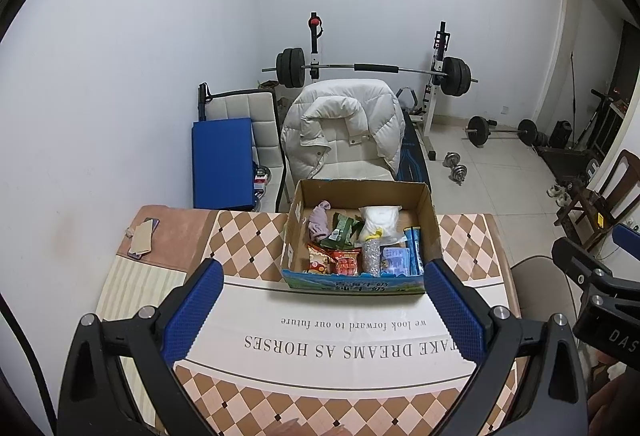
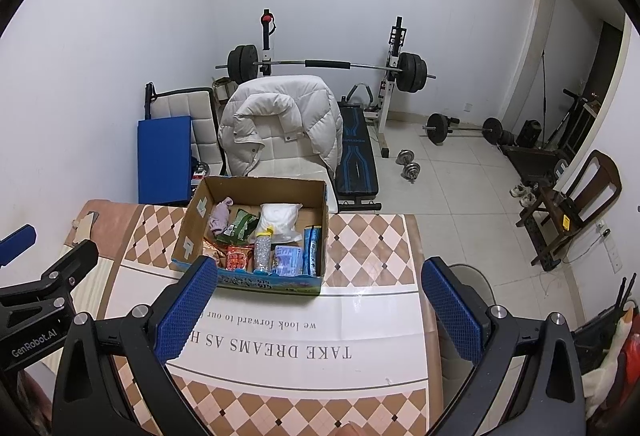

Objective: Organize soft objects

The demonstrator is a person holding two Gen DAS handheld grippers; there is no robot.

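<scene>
Centrally in both wrist views, a cardboard box [image 1: 356, 236] sits on the checkered table [image 1: 248, 236], holding a pink cloth [image 1: 319, 222], a white bag [image 1: 378, 220] and snack packets [image 1: 340, 260]. Left gripper [image 1: 324, 308] and right gripper [image 2: 320, 310] hover at lower frame, jaws wide, empty.

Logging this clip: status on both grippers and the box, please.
Left gripper open, empty, short of the box. Right gripper open, empty. Cardboard box on table, soft items inside untouched. Path clear.
</scene>
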